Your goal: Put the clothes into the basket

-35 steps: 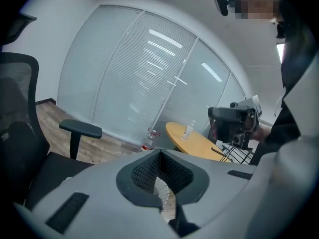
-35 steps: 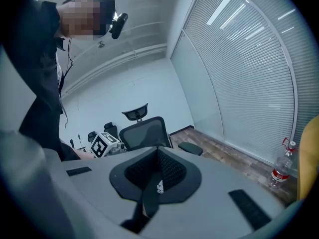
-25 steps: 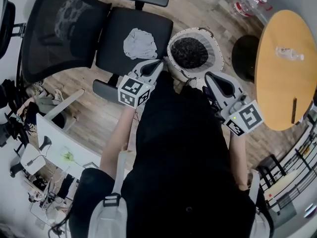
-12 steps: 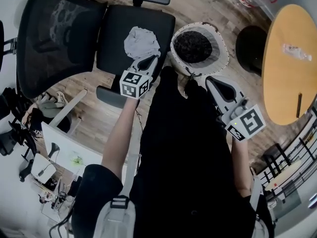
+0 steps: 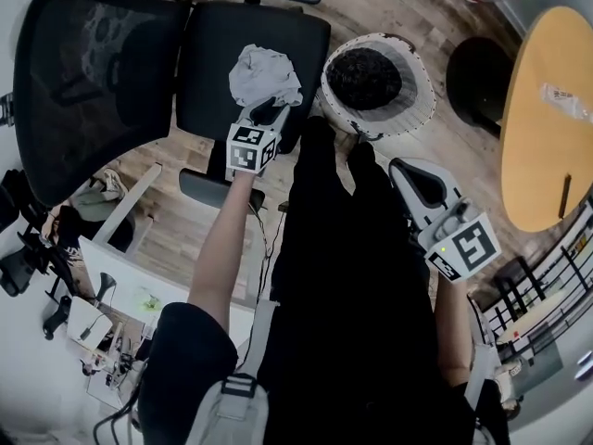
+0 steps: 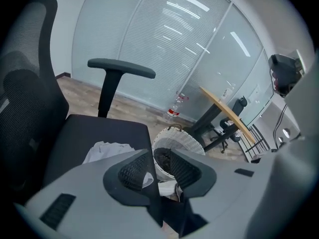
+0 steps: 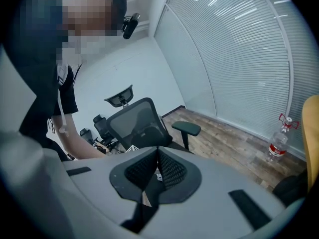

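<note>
On the black office chair's seat (image 5: 208, 72) lies a crumpled grey garment (image 5: 264, 72), beside the white basket (image 5: 422, 100) of dark clothes (image 5: 363, 77), with the left gripper (image 5: 274, 112) at its edge, jaws just opening slightly and empty, and the right gripper (image 5: 400, 167) pressed together, empty.
</note>
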`<control>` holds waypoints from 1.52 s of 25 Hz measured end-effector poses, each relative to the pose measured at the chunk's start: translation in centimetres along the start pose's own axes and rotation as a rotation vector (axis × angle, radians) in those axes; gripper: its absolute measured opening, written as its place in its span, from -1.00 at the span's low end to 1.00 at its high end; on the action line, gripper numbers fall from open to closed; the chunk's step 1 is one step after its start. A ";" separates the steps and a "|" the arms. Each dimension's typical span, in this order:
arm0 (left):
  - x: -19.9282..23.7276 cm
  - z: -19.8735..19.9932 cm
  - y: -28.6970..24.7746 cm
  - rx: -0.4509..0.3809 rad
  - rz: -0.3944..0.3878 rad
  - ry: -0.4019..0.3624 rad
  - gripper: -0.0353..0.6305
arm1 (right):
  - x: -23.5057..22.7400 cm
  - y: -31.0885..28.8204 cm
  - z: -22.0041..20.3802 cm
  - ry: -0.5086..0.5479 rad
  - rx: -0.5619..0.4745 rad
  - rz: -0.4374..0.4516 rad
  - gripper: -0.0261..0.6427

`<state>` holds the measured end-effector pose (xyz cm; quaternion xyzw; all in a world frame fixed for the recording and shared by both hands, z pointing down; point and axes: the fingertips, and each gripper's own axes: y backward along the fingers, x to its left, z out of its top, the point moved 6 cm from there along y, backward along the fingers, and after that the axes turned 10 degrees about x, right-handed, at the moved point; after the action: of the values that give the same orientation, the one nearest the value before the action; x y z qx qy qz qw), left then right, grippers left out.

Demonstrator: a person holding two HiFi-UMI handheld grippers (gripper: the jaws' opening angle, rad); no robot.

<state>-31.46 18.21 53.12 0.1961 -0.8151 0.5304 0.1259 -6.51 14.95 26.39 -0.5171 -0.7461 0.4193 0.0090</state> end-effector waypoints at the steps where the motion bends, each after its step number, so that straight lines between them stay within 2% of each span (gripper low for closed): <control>1: 0.4 -0.3 -0.5 0.010 0.004 -0.002 -0.47 | 0.0 -0.2 -0.2 -0.004 0.007 0.000 -0.87; 19: 5.1 -4.6 -9.2 0.170 0.143 -0.054 0.16 | -0.8 -3.1 -3.7 -0.083 0.092 0.026 -0.87; 28: 6.0 -5.5 -12.1 0.214 0.227 -0.164 0.50 | -0.9 -4.7 -4.3 -0.095 0.107 0.047 -0.87; 32: 5.5 -6.3 -13.1 0.251 0.238 -0.196 0.63 | -0.8 -5.6 -4.4 -0.093 0.109 0.069 -0.87; 38: 6.1 -7.4 -14.8 0.280 0.307 -0.213 0.82 | -1.1 -6.5 -4.7 -0.098 0.107 0.087 -0.87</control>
<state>-30.20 18.51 70.73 0.1402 -0.7626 0.6274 -0.0716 -8.87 16.23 34.07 -0.5268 -0.6990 0.4833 -0.0181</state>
